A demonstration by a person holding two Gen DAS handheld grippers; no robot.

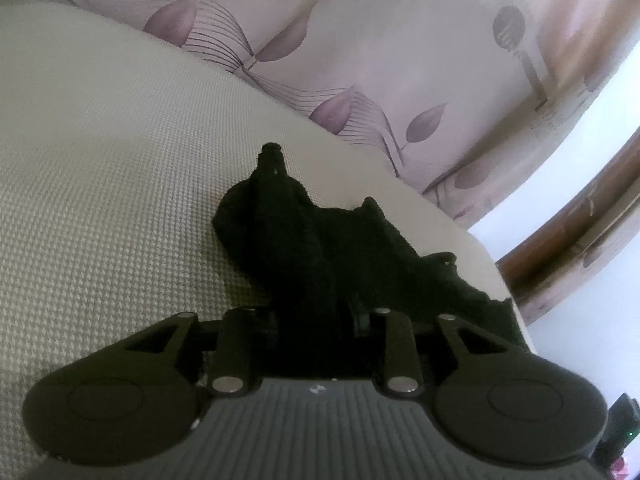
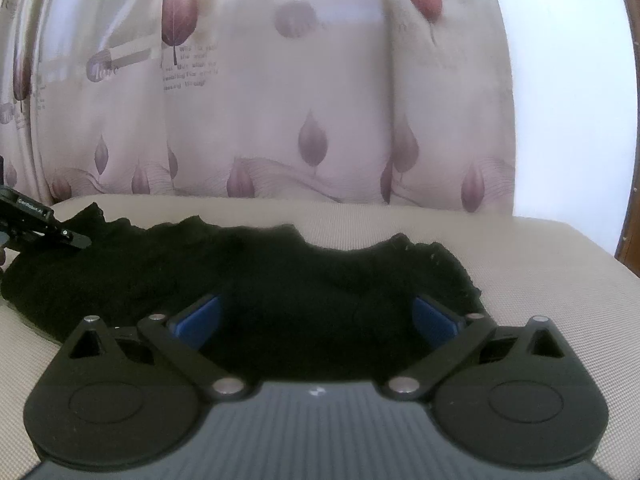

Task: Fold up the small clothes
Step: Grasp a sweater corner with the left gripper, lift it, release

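Note:
A small black garment with a lacy edge lies on a beige textured cushion. My left gripper is shut on one end of the garment, and the cloth bunches up between its fingers. In the right wrist view the garment spreads across the cushion. My right gripper is open, its blue pads wide apart over the garment's near edge. The left gripper shows there at the far left, on the garment's end.
A pink curtain with leaf prints hangs behind the cushion. A white wall and a brown wooden frame are to the right. The cushion's edge drops off at the right.

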